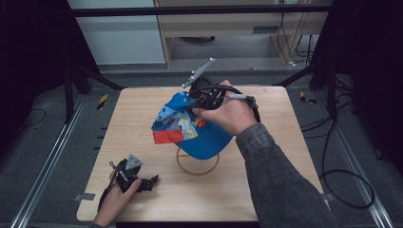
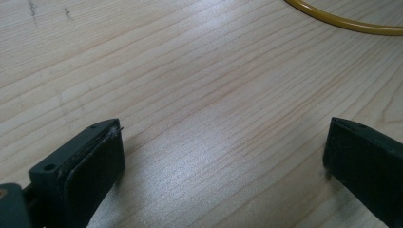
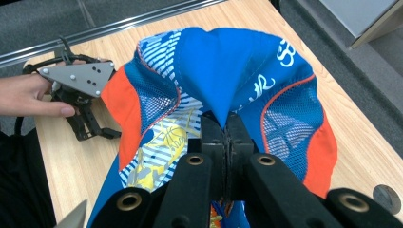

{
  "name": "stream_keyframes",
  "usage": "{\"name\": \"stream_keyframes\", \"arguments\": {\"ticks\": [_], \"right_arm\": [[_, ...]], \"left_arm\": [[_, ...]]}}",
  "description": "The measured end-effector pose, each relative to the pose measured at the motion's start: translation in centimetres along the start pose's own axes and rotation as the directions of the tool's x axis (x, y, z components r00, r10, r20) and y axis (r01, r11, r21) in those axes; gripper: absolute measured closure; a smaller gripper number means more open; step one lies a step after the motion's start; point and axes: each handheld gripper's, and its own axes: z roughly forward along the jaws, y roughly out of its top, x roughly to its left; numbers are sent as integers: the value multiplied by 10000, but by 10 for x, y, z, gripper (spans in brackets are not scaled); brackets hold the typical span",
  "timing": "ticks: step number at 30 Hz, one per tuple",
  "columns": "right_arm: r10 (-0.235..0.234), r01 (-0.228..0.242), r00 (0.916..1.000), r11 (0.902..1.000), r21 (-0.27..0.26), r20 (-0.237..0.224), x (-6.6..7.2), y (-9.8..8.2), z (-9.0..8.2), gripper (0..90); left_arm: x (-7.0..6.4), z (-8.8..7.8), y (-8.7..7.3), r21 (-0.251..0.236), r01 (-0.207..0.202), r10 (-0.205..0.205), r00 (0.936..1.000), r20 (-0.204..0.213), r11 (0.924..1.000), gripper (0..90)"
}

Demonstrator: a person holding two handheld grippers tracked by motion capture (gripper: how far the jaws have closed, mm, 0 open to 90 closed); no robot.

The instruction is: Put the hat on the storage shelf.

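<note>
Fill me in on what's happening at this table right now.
A person works with a gripper in each hand. The right gripper is shut on a pinch of fabric at the crown of a blue and orange cap, holding it above a yellow ring lying on the wooden table. The left gripper rests near the table's front left corner, jaws wide apart with nothing between them.

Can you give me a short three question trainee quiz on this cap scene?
1. True or false: the right gripper is shut on the blue cap.
2. What yellow thing lies on the table under the cap? A hoop, B rope, C plate.
3. How do the left gripper jaws stand?

Key: 1 true, pinching a fold of fabric. 2 A, the yellow hoop. 3 Open, over bare wood.
</note>
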Motion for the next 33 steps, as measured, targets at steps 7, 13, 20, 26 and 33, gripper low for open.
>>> {"name": "stream_keyframes", "arguments": {"ticks": [7,13,20,26,33], "right_arm": [[28,-27,9999,10000,54,-104,1,-2,4,892],[29,-28,9999,10000,81,-133,1,-3,4,889],[38,-38,9999,10000,69,-140,0,-4,3,886],[18,-17,9999,10000,76,-161,0,-4,5,881],[35,-34,9998,10000,76,-197,1,-5,5,868]], "left_arm": [[0,0,0,1,-7,7,10000,-3,10000,0],[0,0,0,-5,0,0,10000,-6,10000,0],[0,0,0,-3,-1,1,10000,-7,10000,0],[0,0,0,-4,-1,1,10000,-8,10000,0],[0,0,0,-5,0,0,10000,-10,10000,0]]}}
